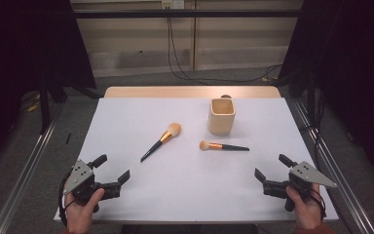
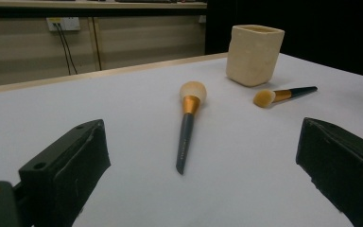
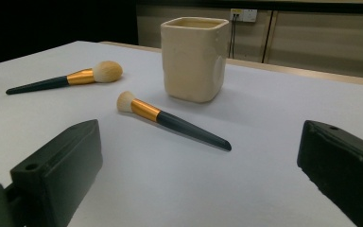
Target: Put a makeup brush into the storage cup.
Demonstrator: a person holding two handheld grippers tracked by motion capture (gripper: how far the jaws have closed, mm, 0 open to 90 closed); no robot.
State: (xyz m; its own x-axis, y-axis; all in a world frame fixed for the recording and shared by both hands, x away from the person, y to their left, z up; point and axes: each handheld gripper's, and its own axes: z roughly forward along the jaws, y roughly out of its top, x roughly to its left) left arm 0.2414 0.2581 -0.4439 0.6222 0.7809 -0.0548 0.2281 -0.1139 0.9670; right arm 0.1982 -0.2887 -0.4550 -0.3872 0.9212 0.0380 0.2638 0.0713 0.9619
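High view: left gripper (image 1: 112,168) at 7 o'clock and right gripper (image 1: 271,167) at 5, both near the table (image 1: 126,204) front edge, jaws wide, empty. Large brush (image 1: 161,141) and small brush (image 1: 223,146) lie mid-table, apart; cup (image 1: 222,116) at 1 o'clock.

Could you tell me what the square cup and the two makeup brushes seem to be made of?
The square cup looks like cream ceramic or stone with a matte, slightly uneven surface. The larger makeup brush and the smaller makeup brush each have soft pale bristles, a shiny gold ferrule that looks like metal, and a dark smooth handle, perhaps plastic or painted wood.
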